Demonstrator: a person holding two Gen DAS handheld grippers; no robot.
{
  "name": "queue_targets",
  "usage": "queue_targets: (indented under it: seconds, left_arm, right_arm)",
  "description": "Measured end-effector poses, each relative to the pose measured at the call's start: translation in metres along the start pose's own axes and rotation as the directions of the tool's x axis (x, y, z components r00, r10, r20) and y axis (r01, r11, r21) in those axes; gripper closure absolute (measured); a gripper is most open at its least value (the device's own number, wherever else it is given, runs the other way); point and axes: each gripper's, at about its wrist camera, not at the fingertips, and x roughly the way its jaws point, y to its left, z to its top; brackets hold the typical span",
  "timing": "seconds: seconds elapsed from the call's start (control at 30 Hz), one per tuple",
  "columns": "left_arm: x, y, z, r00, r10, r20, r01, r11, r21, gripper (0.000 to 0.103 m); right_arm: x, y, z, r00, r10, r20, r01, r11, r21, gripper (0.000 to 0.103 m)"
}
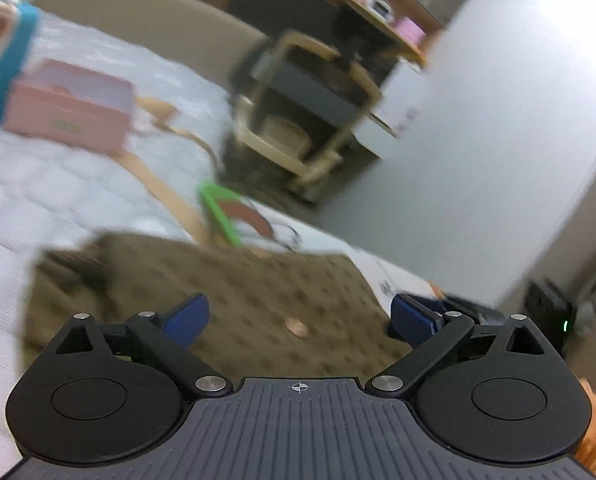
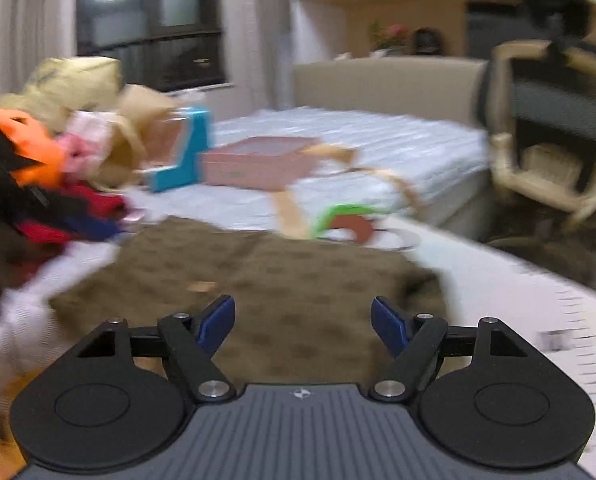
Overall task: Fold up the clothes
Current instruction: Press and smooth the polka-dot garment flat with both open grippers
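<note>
On the bed [image 2: 378, 140] the brown garment [image 2: 298, 280] lies flat; both grippers released

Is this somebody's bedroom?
Most likely a bedroom, yes. A bed with a white quilted mattress and padded beige headboard fills the room, a dark curtained window is behind it, and a heap of clothes waits beside a brown garment spread out flat.

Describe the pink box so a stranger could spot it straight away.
Start at the white quilted bed below the beige headboard. On the mattress lies the flat pink box, a teal box standing upright to its left. It is the only low, wide, pale pink thing there; the clothes pile is farther left.
</note>
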Motion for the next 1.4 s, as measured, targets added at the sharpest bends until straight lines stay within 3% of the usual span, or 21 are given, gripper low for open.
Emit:
queue_targets:
  seconds: [0.1,0.13,0.2,0.27,0.53,0.63,0.77,0.83,0.93,1.03,1.13,1.4]
  left_arm:
    - [0.029,0.009,-0.019,0.991,0.084,-0.103,-0.086,0.996,-0.016,0.002]
    - [0.031,0.008,-0.021,0.99,0.099,-0.104,-0.1,0.995,-0.007,0.002]
    - [0.031,0.006,-0.022,0.988,0.125,-0.092,-0.124,0.992,0.016,0.002]
    - [0.032,0.003,-0.024,0.985,0.151,-0.08,-0.148,0.988,0.039,0.001]
    - [0.032,-0.007,-0.031,0.968,0.249,-0.024,-0.244,0.962,0.126,0.0]
    - [0.033,-0.011,-0.035,0.962,0.272,-0.017,-0.266,0.951,0.159,0.0]
    - [0.035,-0.01,-0.039,0.964,0.266,-0.013,-0.26,0.951,0.167,0.0]
    - [0.035,-0.009,-0.039,0.965,0.262,-0.013,-0.257,0.953,0.162,0.0]
    - [0.036,-0.009,-0.04,0.965,0.263,-0.01,-0.257,0.953,0.162,0.0]
    - [0.035,-0.011,-0.041,0.965,0.264,-0.008,-0.259,0.951,0.17,0.0]
    - [0.036,-0.01,-0.041,0.964,0.264,-0.01,-0.259,0.951,0.171,0.0]
    - [0.037,-0.011,-0.041,0.962,0.272,-0.007,-0.266,0.947,0.18,0.0]
  right_arm:
    - [0.016,0.006,-0.005,0.997,0.03,-0.074,-0.031,0.999,-0.012,0.027]
    - [0.021,0.008,-0.007,0.994,0.04,-0.098,-0.042,0.999,-0.016,0.027]
    - [0.026,0.01,-0.007,0.99,0.056,-0.128,-0.058,0.998,-0.018,0.027]
    - [0.019,0.007,0.006,0.994,0.049,-0.095,-0.05,0.999,-0.006,0.027]
    - [0.093,-0.017,0.046,0.988,-0.089,-0.123,0.092,0.996,0.02,0.027]
    - [0.112,-0.026,0.044,0.986,-0.098,-0.132,0.105,0.993,0.049,0.019]
    - [0.087,-0.016,0.048,0.989,-0.128,-0.069,0.131,0.99,0.045,0.02]
    - [0.065,-0.004,0.047,0.996,-0.086,-0.024,0.087,0.996,0.029,0.02]
    - [0.051,0.01,0.033,0.999,0.018,-0.046,-0.016,0.999,0.051,0.02]
    - [0.06,0.016,0.011,0.995,-0.003,-0.095,0.006,1.0,0.028,0.02]
    - [0.059,0.02,0.001,0.997,-0.031,-0.068,0.031,0.999,-0.01,0.018]
    - [0.052,0.023,0.019,0.999,-0.025,-0.045,0.025,1.0,0.008,0.018]
